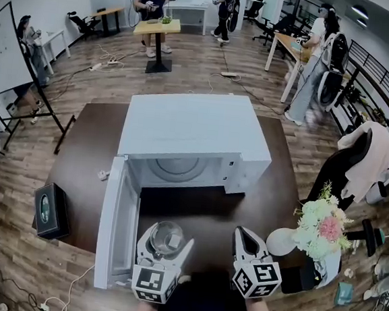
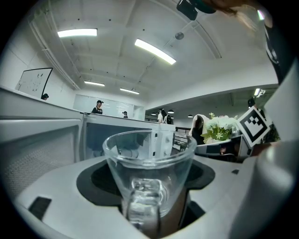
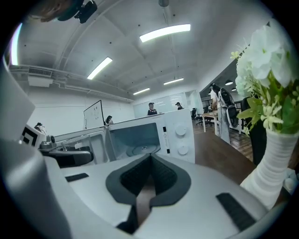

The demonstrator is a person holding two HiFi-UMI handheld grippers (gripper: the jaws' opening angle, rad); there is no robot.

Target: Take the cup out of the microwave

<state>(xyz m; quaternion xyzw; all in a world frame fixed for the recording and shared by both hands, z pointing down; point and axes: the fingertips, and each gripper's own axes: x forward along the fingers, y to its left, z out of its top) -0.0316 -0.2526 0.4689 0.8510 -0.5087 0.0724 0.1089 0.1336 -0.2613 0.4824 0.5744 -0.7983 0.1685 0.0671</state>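
A black box (image 1: 51, 210) sits at the desk's (image 1: 87, 142) left edge. Beside it the white microwave (image 1: 190, 127) stands with its door (image 1: 117, 222) swung wide open toward the person. The left hand-held gripper (image 1: 166, 240) clamps its jaws on the clear glass cup (image 2: 148, 168), upright and outside the oven, just in front of the open cavity. The right hand-held gripper (image 1: 244, 234) is near it, jaws together and empty. At far right stands a white vase of flowers (image 1: 320, 227).

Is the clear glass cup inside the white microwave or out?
Out. The clear glass cup is held in the left tool, in front of the white microwave.
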